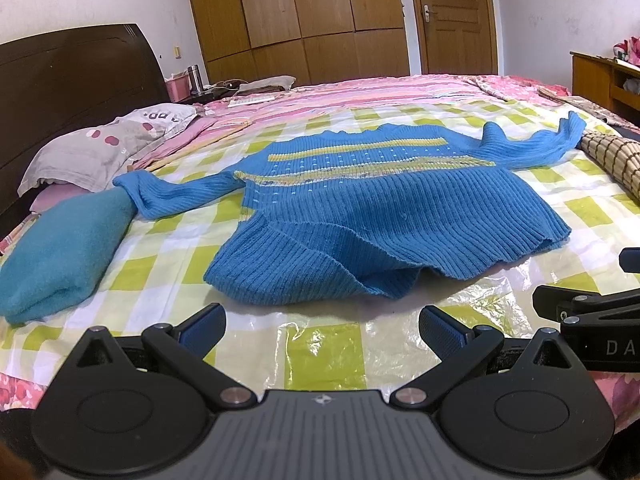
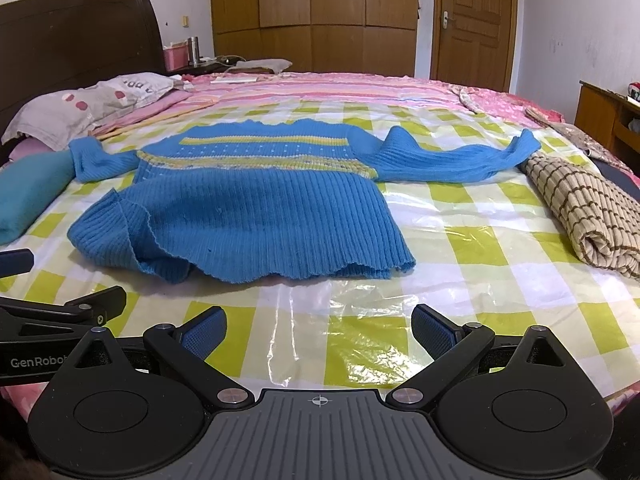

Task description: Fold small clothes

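Hidden or cut off: your right tongs (image 1: 592, 280) show only as a black edge at 3 o'clock in the left view, and your left tongs (image 2: 60, 280) only at 9 o'clock in the right view. The folded teal cloth (image 2: 24, 196) is cut by the frame edge in the right view.
Hard to make out: the sweater's near hem is rumpled and curled under at its left corner, so you cannot see how many layers lie there. The small things on the nightstand (image 1: 200, 92) are too small to tell.
Sweater: the blue knit sweater (image 1: 360, 204) lies flat on the checked plastic sheet (image 1: 320, 344) on the bed (image 1: 400, 88), at 12 o'clock from both tongs.
Axis: hem toward you, neckline toward the wardrobe (image 1: 300, 12); the sleeves stretch out to 9 and 3 o'clock.
Neighbours: the left cuff touches the teal cloth; the right cuff ends just beside a rolled checked brown cloth (image 2: 580, 208).
Left tongs: spread wide, pinching nothing, short of the hem.
Right tongs: spread wide, holding nothing, also short of the hem.
Pillow (image 1: 100, 144): at 10 o'clock, by the headboard (image 1: 72, 76).
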Action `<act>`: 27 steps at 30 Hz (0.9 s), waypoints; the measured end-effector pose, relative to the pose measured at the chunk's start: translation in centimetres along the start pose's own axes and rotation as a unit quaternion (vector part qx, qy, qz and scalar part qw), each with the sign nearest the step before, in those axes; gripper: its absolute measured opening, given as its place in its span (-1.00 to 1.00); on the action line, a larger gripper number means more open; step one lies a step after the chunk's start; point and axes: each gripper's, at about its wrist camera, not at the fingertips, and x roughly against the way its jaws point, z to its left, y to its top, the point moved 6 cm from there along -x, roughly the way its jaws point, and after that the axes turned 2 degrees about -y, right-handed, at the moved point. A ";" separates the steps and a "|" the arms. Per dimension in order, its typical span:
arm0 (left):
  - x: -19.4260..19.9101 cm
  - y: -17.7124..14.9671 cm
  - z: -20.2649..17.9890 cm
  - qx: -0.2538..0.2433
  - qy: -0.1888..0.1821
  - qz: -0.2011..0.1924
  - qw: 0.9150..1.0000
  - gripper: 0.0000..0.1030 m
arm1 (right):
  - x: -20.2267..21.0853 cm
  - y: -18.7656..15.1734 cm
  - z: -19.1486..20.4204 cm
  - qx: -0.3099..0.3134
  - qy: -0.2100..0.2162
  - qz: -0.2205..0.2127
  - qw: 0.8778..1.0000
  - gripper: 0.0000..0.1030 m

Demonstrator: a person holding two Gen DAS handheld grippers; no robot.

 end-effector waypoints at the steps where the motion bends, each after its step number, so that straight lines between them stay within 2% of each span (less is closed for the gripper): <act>1: 0.0 0.0 0.0 0.000 0.000 0.000 1.000 1.00 | 0.0 0.0 0.1 0.001 0.000 -0.001 1.000 0.90; 16: 0.0 0.0 -0.1 -0.008 0.004 -0.005 1.000 1.00 | 0.2 0.0 0.3 0.012 -0.001 -0.010 1.000 0.82; 27: 0.4 0.1 -1.0 -0.023 -0.004 -0.021 1.000 1.00 | 0.1 0.1 0.2 0.010 -0.004 -0.010 1.000 0.60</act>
